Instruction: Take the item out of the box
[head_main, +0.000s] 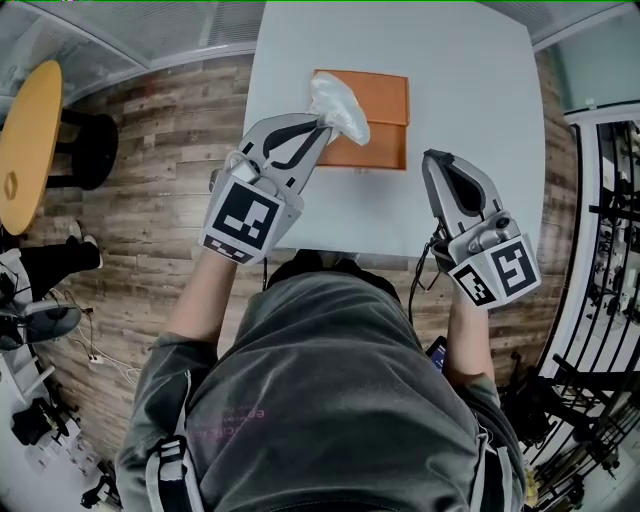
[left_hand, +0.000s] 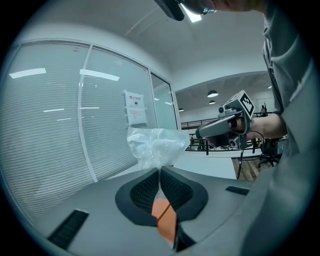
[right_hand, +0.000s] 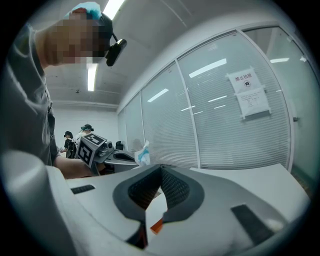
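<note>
Head view. White desk, with a flat orange box lying at its middle-far part. The left gripper is over the near-left corner of the box, its fingers clenched on the neck of a clear plastic bag. The bag bunches out beyond the tips and appears to hang above the box, not resting in it. The right gripper sits to the right of the box, apart from it and over bare desk, fingers together with nothing in them.

Left gripper view. Fingers are pinched tight, with crumpled film fanning up from the tips. The bag looks thin and see-through. I cannot make out its contents. An orange patch, likely the box, shows low behind the fingers. The right gripper is level on the far right.

Right gripper view. The fingers meet at the tips with nothing between them. An orange sliver low in the gap is probably a box edge. The left gripper with the bag shows to the left.

Handling, as a judgement:
- The bag is light, limp and slick. It has no stiffness, so it will sag and swing.
- The film could slip or tear under a hard pull.
- The gathered neck is the best hold, since several layers stack there.
- The present grip looks sound.
- The task seems nearly done, bar setting the bag down on the desk clear of the box.
</note>
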